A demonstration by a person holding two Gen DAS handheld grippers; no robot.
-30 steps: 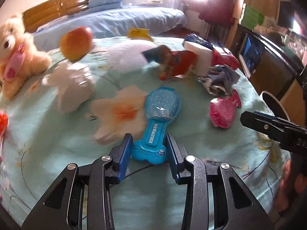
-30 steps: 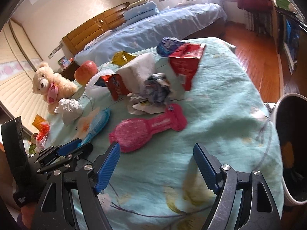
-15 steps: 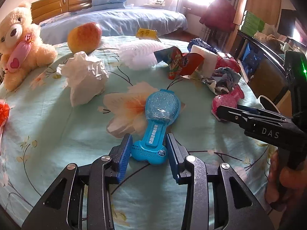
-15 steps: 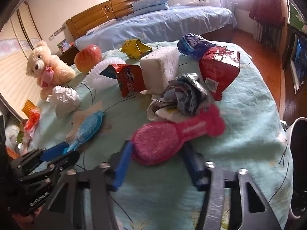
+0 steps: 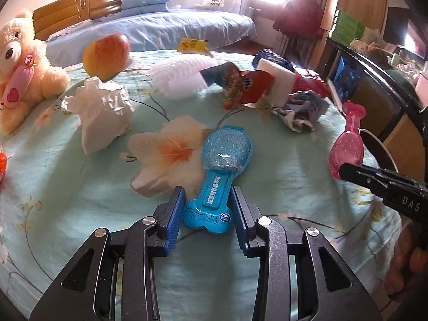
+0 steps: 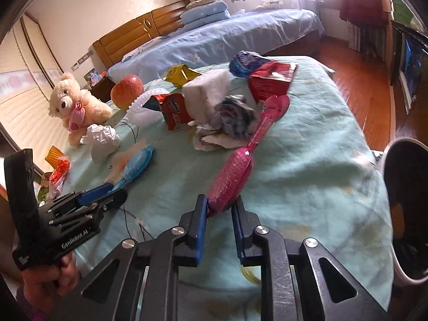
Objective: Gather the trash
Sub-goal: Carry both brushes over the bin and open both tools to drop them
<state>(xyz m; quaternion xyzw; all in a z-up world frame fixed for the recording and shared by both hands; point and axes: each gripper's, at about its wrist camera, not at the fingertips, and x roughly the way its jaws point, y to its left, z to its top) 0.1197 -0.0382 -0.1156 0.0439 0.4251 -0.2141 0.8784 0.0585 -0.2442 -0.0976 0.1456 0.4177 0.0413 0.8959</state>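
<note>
The tabletop (image 5: 80, 200) cloth was pale green with peach flowers; one brush (image 5: 222, 171) was blue, the other (image 6: 235, 171) pink, the teddy bear (image 5: 24, 77) cream.

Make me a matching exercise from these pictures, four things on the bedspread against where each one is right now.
Things:
1. blue package
2. pink package
3. apple
4. crumpled white paper

Places:
A. beside the teddy bear, at the far side
B. between the fingers of the right hand-held gripper
C. loose on the bedspread, in front of the apple
D. between the fingers of the left hand-held gripper

Pairs: 1-D, 2-B, 3-A, 4-C
</note>
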